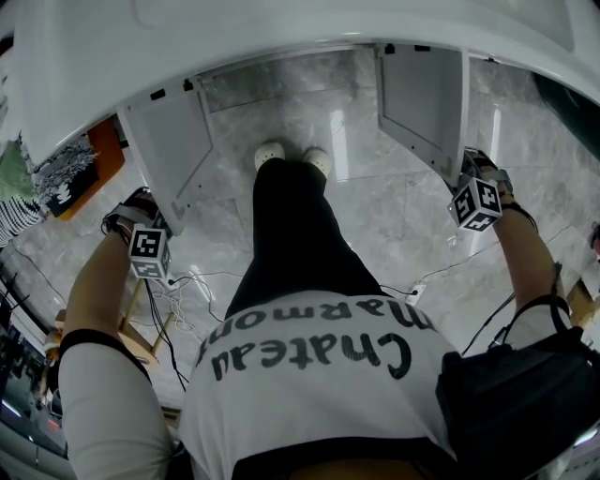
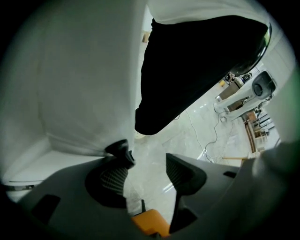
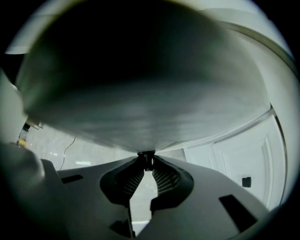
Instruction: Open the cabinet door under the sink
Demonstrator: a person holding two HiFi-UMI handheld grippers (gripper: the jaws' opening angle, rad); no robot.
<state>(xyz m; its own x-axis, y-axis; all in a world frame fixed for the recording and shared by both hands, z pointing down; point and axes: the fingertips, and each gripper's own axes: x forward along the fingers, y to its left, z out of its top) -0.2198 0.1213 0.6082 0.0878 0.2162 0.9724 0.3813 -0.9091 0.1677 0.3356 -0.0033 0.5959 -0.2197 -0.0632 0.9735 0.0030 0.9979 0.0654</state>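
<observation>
Right door (image 1: 427,94): stands swung out under the sink (image 1: 281,28), at 1 o'clock in the head view.
Left door (image 1: 173,150): also swung out, at 10 o'clock.
Doing it well: draw the door's free edge along its hinge arc rather than straight out, and let go only once it rests (a slipped pinch could let it swing back).
Right gripper (image 3: 146,161): jaws closed, pinching the right door's thin edge.
Left gripper (image 2: 147,161): jaws wide apart with only floor (image 2: 154,145) between them. One fingertip seems to brush the left door's edge, though the view is too close to be sure.
</observation>
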